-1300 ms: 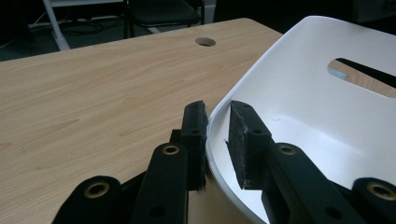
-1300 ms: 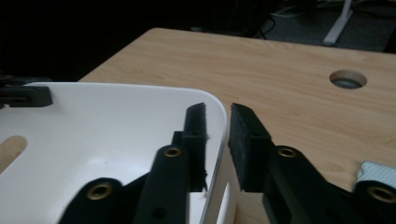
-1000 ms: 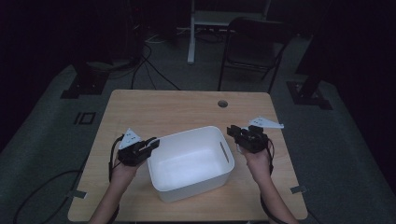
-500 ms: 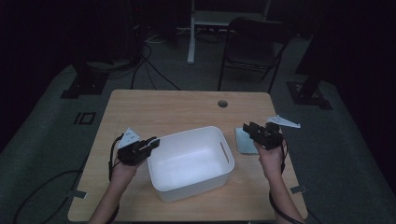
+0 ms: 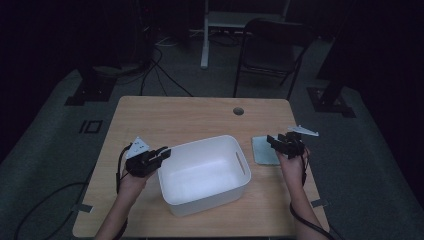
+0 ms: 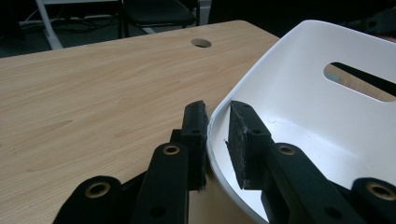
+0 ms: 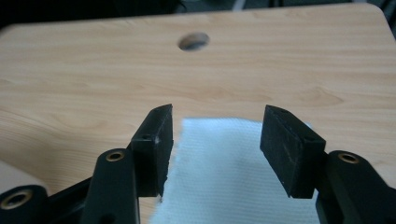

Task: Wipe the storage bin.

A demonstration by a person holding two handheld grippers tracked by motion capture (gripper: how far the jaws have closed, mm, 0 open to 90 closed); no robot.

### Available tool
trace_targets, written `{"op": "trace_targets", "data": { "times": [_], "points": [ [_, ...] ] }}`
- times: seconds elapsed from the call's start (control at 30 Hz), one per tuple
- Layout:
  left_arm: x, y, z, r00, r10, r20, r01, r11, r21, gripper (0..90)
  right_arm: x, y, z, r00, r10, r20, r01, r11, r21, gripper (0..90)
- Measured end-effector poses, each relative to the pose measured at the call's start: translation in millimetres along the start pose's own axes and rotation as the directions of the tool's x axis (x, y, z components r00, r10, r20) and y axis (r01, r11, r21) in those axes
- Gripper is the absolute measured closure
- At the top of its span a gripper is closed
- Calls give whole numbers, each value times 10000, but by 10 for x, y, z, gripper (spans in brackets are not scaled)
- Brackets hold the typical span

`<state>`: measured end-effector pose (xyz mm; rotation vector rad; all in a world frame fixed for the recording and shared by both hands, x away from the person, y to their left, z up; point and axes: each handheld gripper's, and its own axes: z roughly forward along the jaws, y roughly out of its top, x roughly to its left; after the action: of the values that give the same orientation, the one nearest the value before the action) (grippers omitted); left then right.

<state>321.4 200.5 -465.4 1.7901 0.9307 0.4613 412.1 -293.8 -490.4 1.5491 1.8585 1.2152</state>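
Bin (image 5: 202, 172), white and empty, sits mid-table with the left gripper (image 5: 161, 152) clenched on its left rim, one pad inside the wall and one outside. To its right a folded white cloth (image 5: 263, 149) lies flat on the wood beside the bin, and the right gripper (image 7: 215, 140) hangs over it, jaws just opening, nothing grasped. I'd judge the work barely begun: bin steadied, cloth not yet picked up.

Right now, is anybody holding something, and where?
The left gripper pinches the white tub by its rim. The right gripper is open above the cloth, holding nothing.
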Motion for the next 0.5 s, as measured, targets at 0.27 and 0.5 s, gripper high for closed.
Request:
{"op": "trace_targets", "data": {
  "times": [0.27, 0.5],
  "points": [
    [-3, 2, 0, 10000, 23, -38, -23, 10000, 13, 765, -117, -131, 294, 9978, -105, 650, 53, 9968, 795, 316],
    [1, 4, 6, 10000, 24, -20, -24, 10000, 11, 765, -125, -174, 481, 9932, -486, 1056, 350, 9913, 1266, 299]
  ]
}}
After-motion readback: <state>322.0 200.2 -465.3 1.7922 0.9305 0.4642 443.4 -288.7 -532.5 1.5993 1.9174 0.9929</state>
